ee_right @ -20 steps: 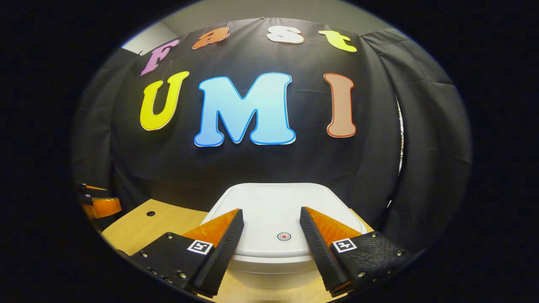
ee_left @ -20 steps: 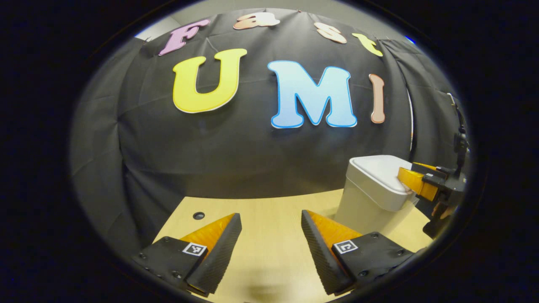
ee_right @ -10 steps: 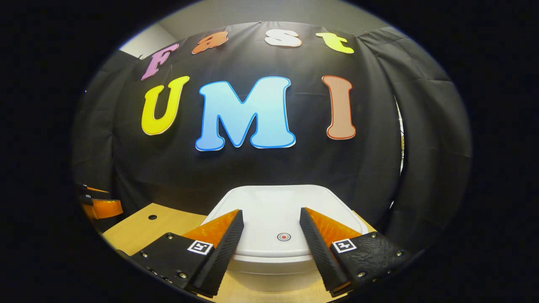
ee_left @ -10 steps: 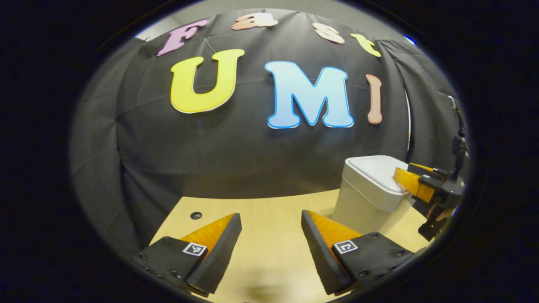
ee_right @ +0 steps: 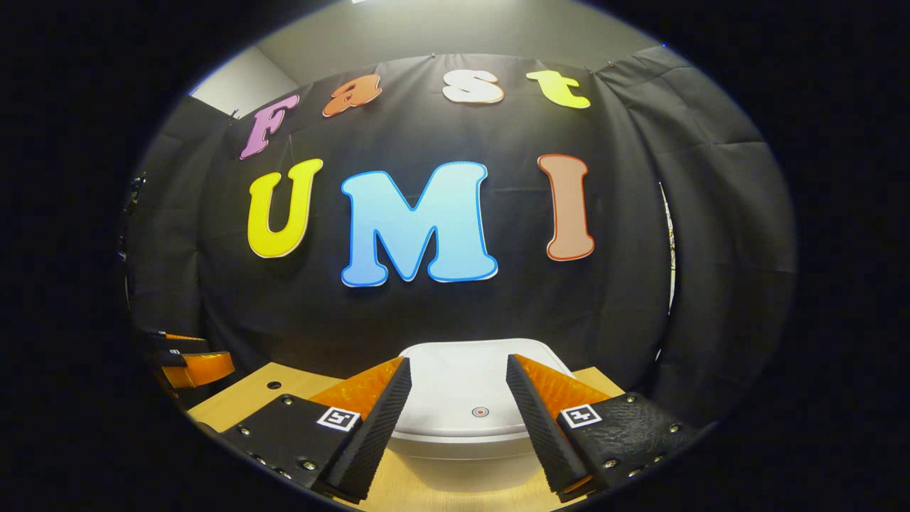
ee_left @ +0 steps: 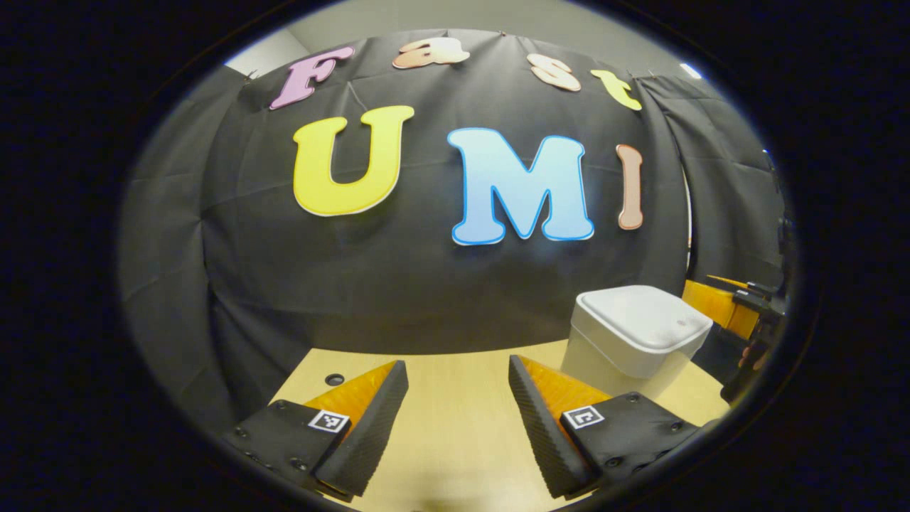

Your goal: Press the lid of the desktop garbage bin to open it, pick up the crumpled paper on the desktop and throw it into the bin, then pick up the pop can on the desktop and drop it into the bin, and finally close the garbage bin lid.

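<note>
In the left gripper view, the left hand-held gripper (ee_left: 455, 419) is held spread over the bare wooden bench (ee_left: 455, 441), with nothing between its fingers. The white garbage bin (ee_left: 633, 338) is seen to the right on the bench, its lid down. Just beyond the bin, the right hand-held gripper (ee_left: 729, 306) is partly seen at the edge.

In the right gripper view, the right hand-held gripper (ee_right: 455, 427) is spread and empty, held just in front of the bin (ee_right: 462, 455). The closed lid (ee_right: 462, 387) is seen between the fingers. The left hand-held gripper (ee_right: 195, 366) is seen at far left.
</note>
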Available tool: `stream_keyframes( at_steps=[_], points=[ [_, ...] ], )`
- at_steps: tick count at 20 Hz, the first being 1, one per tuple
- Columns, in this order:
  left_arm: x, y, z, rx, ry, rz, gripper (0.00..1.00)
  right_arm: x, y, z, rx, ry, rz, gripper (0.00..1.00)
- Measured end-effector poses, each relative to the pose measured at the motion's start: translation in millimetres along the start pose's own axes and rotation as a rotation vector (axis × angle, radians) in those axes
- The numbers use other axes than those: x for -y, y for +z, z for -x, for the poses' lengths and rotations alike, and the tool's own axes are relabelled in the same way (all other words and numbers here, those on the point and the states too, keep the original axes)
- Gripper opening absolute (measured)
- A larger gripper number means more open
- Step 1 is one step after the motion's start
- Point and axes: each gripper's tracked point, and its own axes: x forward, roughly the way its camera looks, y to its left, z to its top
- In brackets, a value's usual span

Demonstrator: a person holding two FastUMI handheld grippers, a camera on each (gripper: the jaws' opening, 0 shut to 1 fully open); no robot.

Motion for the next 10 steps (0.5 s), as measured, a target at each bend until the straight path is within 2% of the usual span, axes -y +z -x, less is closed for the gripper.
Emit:
stream_keyframes(
  at_steps=[7, 8, 10],
  points=[
    [42.0, 29.3, 12.0, 0.068, -0.108, -0.058, 0.93, -4.2, 30.7, 35.6, 0.052, -0.048, 0.013, 0.88],
    [47.8, 37.6, 24.8, 0.072, -0.127, -0.061, 0.95, -3.2, 34.5, 40.5, 0.06, -0.056, 0.018, 0.87],
    [63.6, 43.2, 26.8, 0.085, -0.153, -0.061, 0.92, 3.2, 42.0, 48.9, 0.075, -0.07, 0.026, 0.87]
  ],
)
